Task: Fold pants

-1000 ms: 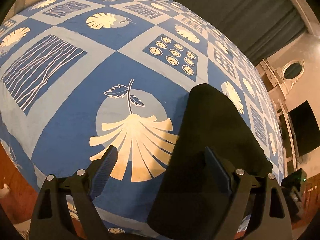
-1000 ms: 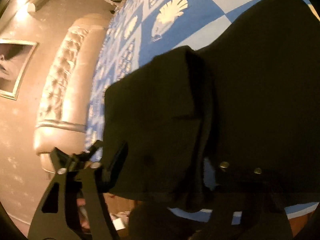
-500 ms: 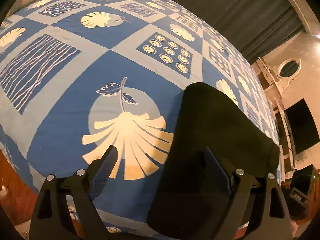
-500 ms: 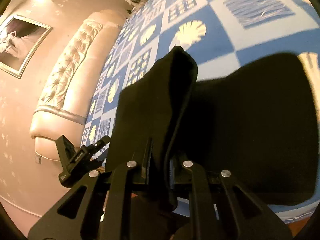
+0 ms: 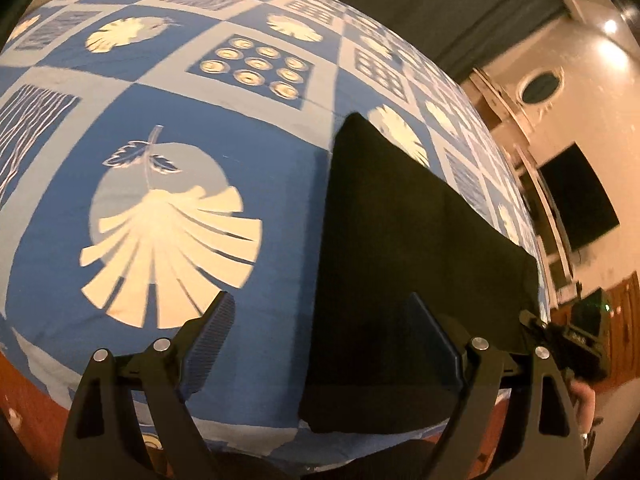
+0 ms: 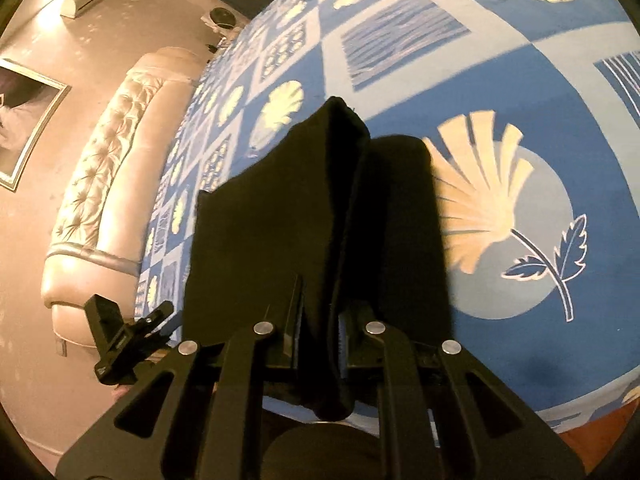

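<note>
The black pants (image 5: 404, 248) lie folded on the blue patterned bedspread (image 5: 168, 152) near the bed's front edge. My left gripper (image 5: 324, 344) is open above that edge, its right finger over the pants and its left finger over bare bedspread. In the right wrist view my right gripper (image 6: 320, 332) is shut on a raised fold of the black pants (image 6: 320, 216), which stands up as a ridge between the fingers. The other gripper (image 6: 120, 336) shows at the lower left of that view.
A tufted cream headboard (image 6: 112, 168) runs along the bed's left side in the right wrist view. Dark curtains (image 5: 420, 8), a wall TV (image 5: 576, 200) and wooden furniture stand beyond the bed's far side. Wooden floor (image 5: 24, 396) shows below the bed edge.
My right gripper has shut on the pants and lifted a fold, carrying it over the flat part. My left gripper stayed open and shifted slightly.
</note>
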A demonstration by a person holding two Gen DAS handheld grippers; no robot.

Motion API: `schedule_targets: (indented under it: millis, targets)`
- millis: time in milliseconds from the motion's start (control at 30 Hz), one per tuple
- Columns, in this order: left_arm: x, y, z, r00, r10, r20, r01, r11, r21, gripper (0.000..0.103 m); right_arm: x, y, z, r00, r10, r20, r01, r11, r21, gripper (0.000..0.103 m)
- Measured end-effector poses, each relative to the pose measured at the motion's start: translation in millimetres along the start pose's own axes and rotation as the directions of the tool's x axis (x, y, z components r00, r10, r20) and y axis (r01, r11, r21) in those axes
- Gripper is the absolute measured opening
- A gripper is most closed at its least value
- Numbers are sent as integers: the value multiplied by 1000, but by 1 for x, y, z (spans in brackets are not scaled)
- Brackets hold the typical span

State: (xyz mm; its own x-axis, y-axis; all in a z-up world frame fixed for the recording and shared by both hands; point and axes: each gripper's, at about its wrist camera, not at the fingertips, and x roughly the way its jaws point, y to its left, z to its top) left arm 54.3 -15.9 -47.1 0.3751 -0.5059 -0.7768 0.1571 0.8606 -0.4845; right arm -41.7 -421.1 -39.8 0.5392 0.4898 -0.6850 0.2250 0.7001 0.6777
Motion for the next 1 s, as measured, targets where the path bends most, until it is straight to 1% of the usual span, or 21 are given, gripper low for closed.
schedule_targets:
  millis: [133,200,333,400,467,533,567,600,633,667,700,767,833,900,1000]
  targets:
    - [10,-6,-3,999,7,-41,-5,1000,31,86,7,-10,0,1000,6,-2,-6,1000,6,12]
    - [15,-6,-4,998,17,-63,-15,999,37,86,10,-16,-1,1000,22,-4,-22,999,28,12]
    - [19,-3,-5,996,3,-86,-1,1000,22,86,10,-28,-2,999,45,3,-45,998,42,12]
    - [21,-1,-5,995,-9,-100,10,1000,3,86,5,-33,-2,999,42,18,-43,997,56,10]
    - [24,0,-5,994,-22,-109,21,1000,-17,86,-2,-40,-1,997,67,29,-69,994,86,11]
    - [24,3,-5,993,-37,-116,33,999,-35,86,-13,-45,-3,995,86,46,-90,990,108,22]
    - [25,5,-4,992,-42,-120,38,999,-39,86,-19,-47,-3,994,95,57,-100,989,111,35]
    - [25,6,-4,991,-49,-125,44,998,-44,86,-25,-50,-5,990,119,70,-127,985,120,54]
    - [25,9,-4,989,-62,-133,55,997,-54,86,-30,-51,-7,989,122,80,-132,983,131,66]
    - [25,11,-4,988,-73,-137,65,996,-66,86,-35,-54,-8,993,84,85,-95,986,139,84]
    - [25,14,-3,986,-90,-141,79,994,-82,86,-40,-58,-9,996,32,89,-44,990,137,84]
    - [25,18,-3,983,-113,-147,98,990,-102,86,-41,-65,-11,996,31,80,-43,988,151,84]
    - [25,20,-4,979,-127,-159,111,988,-111,86,-34,-78,-12,994,101,51,-110,969,221,84]
    - [24,23,-5,975,-149,-164,129,984,-125,86,-24,-85,-12,989,147,18,-147,957,250,84]
    - [25,25,-4,967,-187,-174,161,975,-152,86,-9,-82,-15,980,196,-25,-184,952,244,85]
